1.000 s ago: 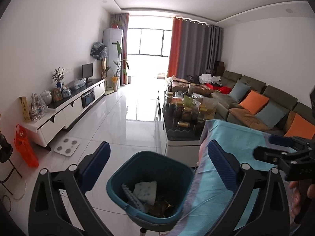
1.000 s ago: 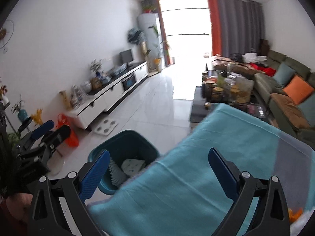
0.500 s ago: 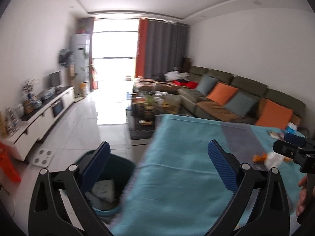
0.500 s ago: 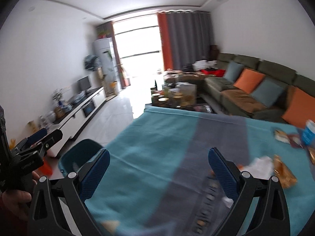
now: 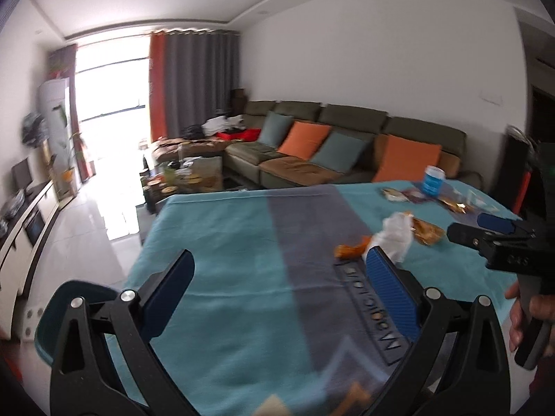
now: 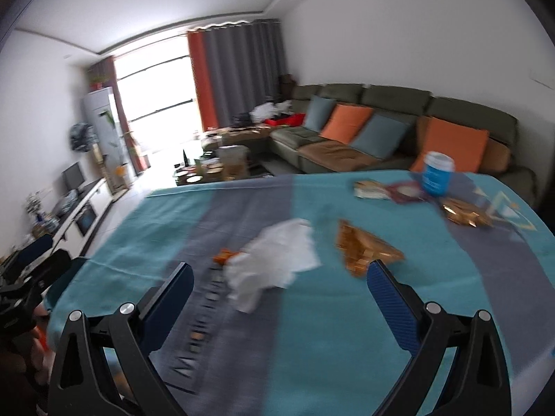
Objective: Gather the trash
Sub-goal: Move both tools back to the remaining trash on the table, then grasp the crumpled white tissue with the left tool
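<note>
A crumpled white tissue lies on the teal and grey tablecloth, with an orange scrap at its left and a golden wrapper at its right. More wrappers and a blue cup lie farther back. My right gripper is open and empty, just short of the tissue. My left gripper is open and empty over the cloth; the tissue shows behind its right finger. The teal trash bin stands low at the left.
A green sofa with orange and teal cushions runs behind the table. A cluttered coffee table stands beyond the table's far edge. A white TV cabinet lines the left wall. The right gripper shows at the right of the left wrist view.
Both grippers have swung right, away from the trash bin and over the table. The bin has slid to the lower left of the views and the trash on the cloth has come into sight.
</note>
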Tool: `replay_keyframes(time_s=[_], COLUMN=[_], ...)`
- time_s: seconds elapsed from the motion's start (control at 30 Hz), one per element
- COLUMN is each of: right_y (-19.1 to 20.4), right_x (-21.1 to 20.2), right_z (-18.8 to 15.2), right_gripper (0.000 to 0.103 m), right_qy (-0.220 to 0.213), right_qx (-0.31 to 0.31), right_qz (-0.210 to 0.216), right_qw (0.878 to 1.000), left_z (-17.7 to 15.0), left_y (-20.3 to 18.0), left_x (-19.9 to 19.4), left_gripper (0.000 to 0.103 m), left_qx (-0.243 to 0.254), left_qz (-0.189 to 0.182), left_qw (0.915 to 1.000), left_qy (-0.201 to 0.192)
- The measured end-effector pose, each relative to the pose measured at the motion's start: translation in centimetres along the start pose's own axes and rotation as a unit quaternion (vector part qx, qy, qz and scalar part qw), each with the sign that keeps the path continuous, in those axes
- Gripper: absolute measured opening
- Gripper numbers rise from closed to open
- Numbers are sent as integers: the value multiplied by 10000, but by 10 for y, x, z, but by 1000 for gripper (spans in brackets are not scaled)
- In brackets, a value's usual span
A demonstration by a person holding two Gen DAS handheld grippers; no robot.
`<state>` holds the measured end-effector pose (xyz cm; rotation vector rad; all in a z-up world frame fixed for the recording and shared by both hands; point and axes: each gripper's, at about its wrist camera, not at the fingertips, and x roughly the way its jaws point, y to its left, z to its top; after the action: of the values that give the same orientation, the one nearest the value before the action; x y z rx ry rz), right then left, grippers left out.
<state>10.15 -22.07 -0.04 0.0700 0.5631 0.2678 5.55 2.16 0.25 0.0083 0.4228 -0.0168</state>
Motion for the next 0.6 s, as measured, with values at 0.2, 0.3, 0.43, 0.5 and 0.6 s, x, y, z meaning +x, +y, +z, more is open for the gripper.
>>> replay_keyframes(time_s=[0.2,0.3,0.43,0.5,0.6], right_y=[-36,-46,-57,-62,-69], right_x=[1,2,6,8,16], right_z=[-5,-5,-4,-3,1], right_gripper=[96,96,96,96,96], right_qy=[28,55,120,153,249], right_qx=[155,181,186,203,132], right_qz=[-345,-495,-613,-614,-715], right_qw=[9993,9986,9979,9978,9970], left_z=[0,0,1,1,3], left_y=[-29,-40,-52,-57,-65], left_x=[16,21,33,41,50], left_gripper=[98,98,98,98,98], left_qx=[216,359,464,517,598], left_qz=[-347,-491,-693,-788,-887], left_qw=[9991,9981,9963,9953,9940], left_qy=[78,114,197,217,239])
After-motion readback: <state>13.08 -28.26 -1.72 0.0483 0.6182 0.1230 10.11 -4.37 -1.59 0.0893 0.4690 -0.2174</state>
